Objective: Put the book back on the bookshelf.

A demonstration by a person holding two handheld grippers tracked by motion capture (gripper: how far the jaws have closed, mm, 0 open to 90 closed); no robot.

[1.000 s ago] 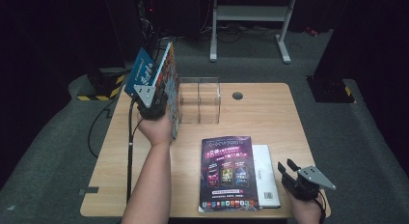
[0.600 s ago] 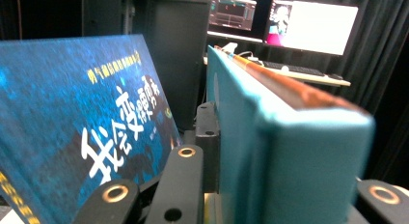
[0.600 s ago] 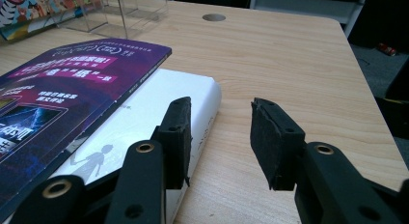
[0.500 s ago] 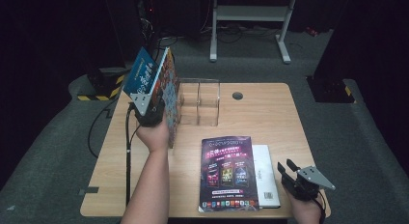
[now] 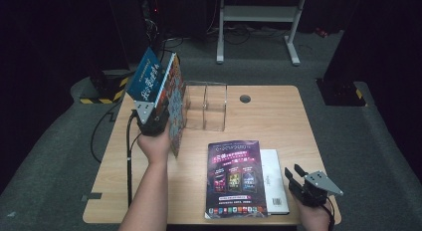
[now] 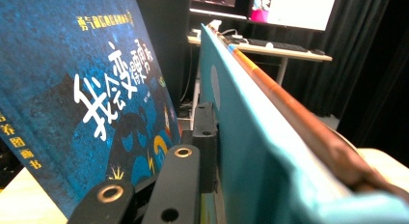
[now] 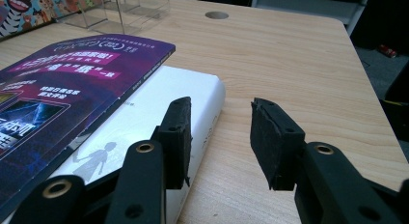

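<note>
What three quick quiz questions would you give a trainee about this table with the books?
1. True or false: the purple magazine lies partly on top of the white book.
2. What are the left tongs shut on? A: the colourful picture book. B: the white book. C: the purple magazine.
3. Fill in the missing word: the right tongs are ___ and hold nothing.

Key: 1 true; 2 A; 3 open.
</note>
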